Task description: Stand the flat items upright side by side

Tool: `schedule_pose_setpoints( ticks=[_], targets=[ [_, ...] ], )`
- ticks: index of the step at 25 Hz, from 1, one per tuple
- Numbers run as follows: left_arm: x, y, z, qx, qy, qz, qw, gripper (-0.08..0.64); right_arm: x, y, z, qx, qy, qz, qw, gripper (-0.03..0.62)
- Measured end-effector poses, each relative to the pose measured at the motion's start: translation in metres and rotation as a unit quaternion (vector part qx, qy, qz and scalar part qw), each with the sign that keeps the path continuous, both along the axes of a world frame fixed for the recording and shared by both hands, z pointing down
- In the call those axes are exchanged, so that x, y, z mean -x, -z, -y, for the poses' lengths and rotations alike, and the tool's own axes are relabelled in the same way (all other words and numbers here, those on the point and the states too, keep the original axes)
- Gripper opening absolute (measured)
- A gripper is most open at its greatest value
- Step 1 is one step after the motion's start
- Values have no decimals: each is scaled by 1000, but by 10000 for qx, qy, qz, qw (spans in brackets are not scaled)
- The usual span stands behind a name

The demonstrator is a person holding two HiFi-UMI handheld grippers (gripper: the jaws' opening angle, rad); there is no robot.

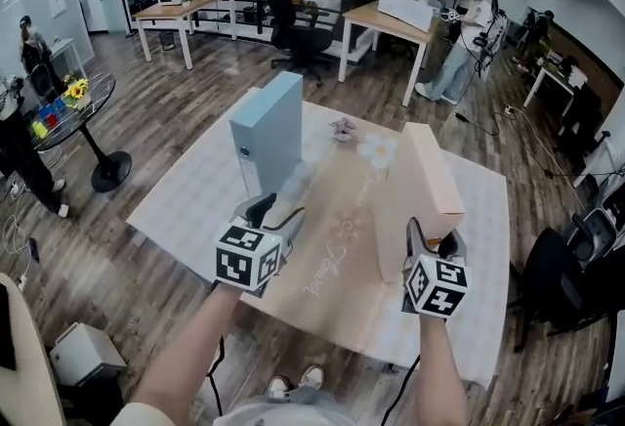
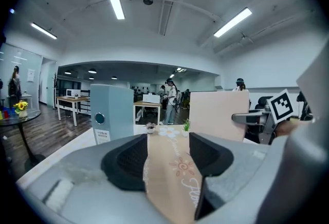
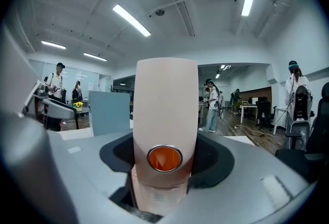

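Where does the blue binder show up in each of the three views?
Head view: the blue binder stands upright just left of centre.
Left gripper view: left of centre, upright, its spine facing the camera.
Right gripper view: left of centre, farther back.
Shared landmark: the pink binder, to the blue one's right in all three views.

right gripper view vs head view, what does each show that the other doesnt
Only the right gripper view shows the pink binder's spine face-on, with its orange finger hole, and the right gripper's jaws closed on it. Only the head view shows the beige floral runner on the table, both marker cubes and the person's shoes. Both show the pink binder and the blue binder upright, the blue one to the left.
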State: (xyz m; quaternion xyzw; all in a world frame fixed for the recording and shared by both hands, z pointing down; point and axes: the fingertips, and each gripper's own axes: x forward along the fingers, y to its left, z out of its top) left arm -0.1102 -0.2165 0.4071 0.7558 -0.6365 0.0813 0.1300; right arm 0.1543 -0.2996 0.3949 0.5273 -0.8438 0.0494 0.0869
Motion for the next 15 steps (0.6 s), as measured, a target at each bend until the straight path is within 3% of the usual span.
schedule_pose_setpoints(
  ticks=[10, 15],
  targets=[
    [61, 20, -6, -150, 804, 69, 9966, 281, 39, 15, 17, -158, 494, 247, 9983, 272],
    [83, 19, 6, -104, 949, 70, 9954, 293, 48, 15, 22, -146, 533, 302, 9980, 272]
  ],
)
